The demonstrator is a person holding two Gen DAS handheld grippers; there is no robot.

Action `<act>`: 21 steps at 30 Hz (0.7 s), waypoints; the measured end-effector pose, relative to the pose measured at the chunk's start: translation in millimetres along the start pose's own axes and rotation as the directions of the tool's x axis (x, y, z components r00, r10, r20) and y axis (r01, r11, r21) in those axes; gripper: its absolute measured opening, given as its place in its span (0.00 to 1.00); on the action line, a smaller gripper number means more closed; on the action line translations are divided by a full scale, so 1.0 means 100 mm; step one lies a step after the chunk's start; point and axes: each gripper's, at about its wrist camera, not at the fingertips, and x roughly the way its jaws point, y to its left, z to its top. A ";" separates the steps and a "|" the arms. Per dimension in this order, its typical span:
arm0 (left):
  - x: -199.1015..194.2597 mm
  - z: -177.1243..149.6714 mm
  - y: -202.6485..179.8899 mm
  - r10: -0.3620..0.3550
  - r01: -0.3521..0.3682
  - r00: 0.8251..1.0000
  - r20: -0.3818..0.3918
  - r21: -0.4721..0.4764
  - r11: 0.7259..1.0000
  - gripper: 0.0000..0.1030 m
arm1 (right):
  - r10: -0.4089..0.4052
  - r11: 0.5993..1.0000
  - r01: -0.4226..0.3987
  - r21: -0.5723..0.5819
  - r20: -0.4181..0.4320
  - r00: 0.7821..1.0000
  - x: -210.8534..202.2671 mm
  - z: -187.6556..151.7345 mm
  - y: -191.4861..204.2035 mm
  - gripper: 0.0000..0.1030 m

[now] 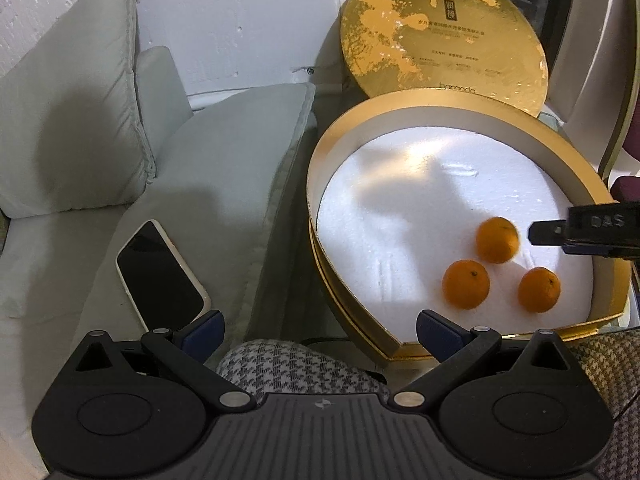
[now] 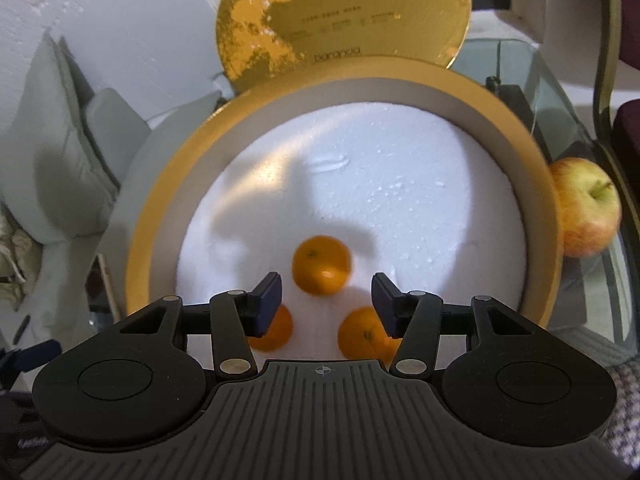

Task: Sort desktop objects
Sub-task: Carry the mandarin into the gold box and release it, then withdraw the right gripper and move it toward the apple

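Three oranges: all lie on the white foam floor of the round gold box [image 2: 140, 216], toward its near edge.
Far orange [image 2: 322, 265]: just ahead of the right gripper, apart from both pads, slightly blurred.
Near-left orange [image 2: 276, 330]: partly hidden behind the left pad of the right gripper.
Near-right orange [image 2: 362, 336]: partly hidden behind the right pad; apart from the other two.
Right gripper [image 2: 326, 306]: jaws apart and empty, over the near part of the box floor.
Left gripper [image 1: 320, 330]: jaws wide apart, holding nothing, at the near rim of the box, above houndstooth fabric [image 1: 296, 368].
Gold lid [image 1: 442, 36]: stands tilted behind the box's far rim.
Apple [image 2: 588, 206]: on the glass tabletop [image 2: 560, 120], outside the box, touching or just beside its right wall.
Phone [image 1: 162, 274]: screen up on the pale cushion [image 1: 224, 168], left of the box, well apart from the fruit.
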 end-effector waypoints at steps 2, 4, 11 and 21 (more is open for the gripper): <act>-0.07 -0.02 -0.02 0.000 0.000 1.000 0.006 0.006 1.000 0.99 | 0.006 1.000 -0.006 0.005 0.010 1.000 -0.15 -0.08 -0.03 0.58; -0.12 -0.05 -0.06 0.000 0.000 1.000 0.012 0.014 1.000 0.99 | 0.011 1.000 -0.011 0.005 0.012 1.000 -0.29 -0.18 -0.06 0.61; -0.26 -0.13 -0.28 -0.014 0.012 1.000 0.020 0.076 0.997 0.99 | 0.042 0.999 -0.043 0.022 0.038 0.998 -0.70 -0.57 -0.13 0.77; -0.48 -0.20 -0.62 -0.029 0.018 0.998 0.057 0.179 0.984 0.99 | 0.064 0.996 -0.067 0.059 0.060 0.996 -0.88 -0.73 -0.29 0.77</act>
